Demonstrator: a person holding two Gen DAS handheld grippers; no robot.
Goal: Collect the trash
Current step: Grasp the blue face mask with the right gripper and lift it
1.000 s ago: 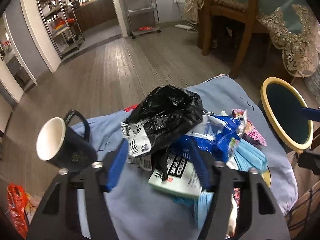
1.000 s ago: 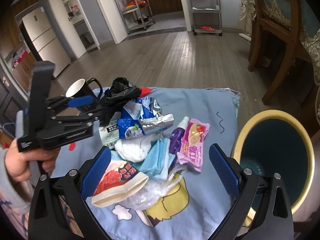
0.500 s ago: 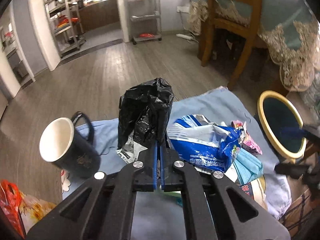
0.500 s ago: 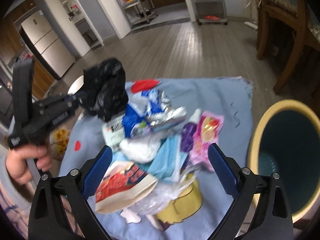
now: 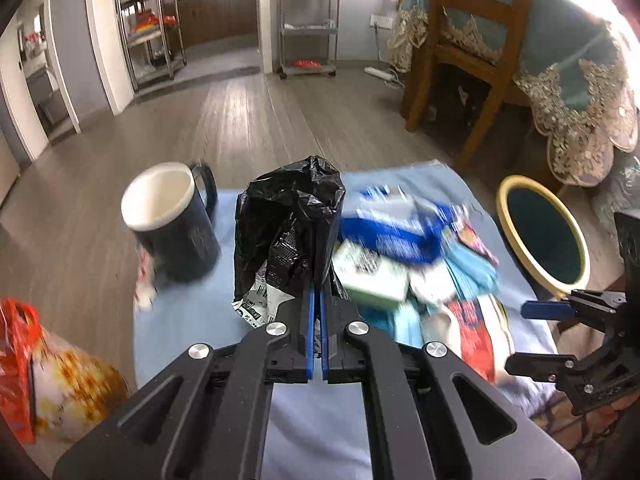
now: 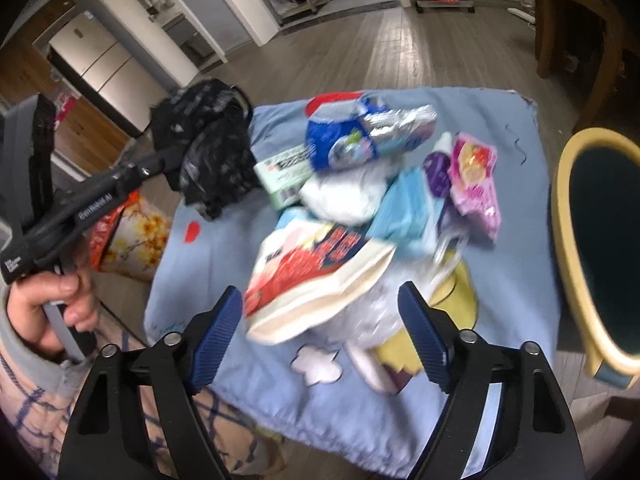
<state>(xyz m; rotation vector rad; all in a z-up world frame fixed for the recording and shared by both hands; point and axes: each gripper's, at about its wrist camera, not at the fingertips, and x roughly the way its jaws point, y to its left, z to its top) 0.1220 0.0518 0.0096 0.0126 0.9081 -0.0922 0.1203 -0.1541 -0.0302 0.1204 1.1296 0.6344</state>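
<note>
Left gripper (image 5: 318,316) clenched on a crumpled black plastic bag (image 5: 290,232), blue pads pressed together at the bag's lower edge, bag held up above a light-blue cartoon-print cloth (image 5: 208,312). Right gripper (image 6: 320,334) released, jaws spread wide, poised over a red-and-white snack packet (image 6: 316,272) at the near side of the trash pile. Piled on the cloth: a blue foil wrapper (image 6: 360,140), a green-and-white carton (image 6: 284,174), a white crumpled tissue (image 6: 344,196), light-blue face masks (image 6: 408,210), a purple bottle (image 6: 436,168) and a pink sachet (image 6: 476,176), all touching or overlapping. Dark mug with white interior (image 5: 172,224) upright on the cloth just left of the bag. Yellow-rimmed bin (image 6: 596,248) beside the cloth's right edge, its mouth open. Orange floral bag (image 5: 44,376) on the floor at the left. Wooden chair (image 5: 468,56) and lace-trimmed tablecloth (image 5: 576,92) in the background.
</note>
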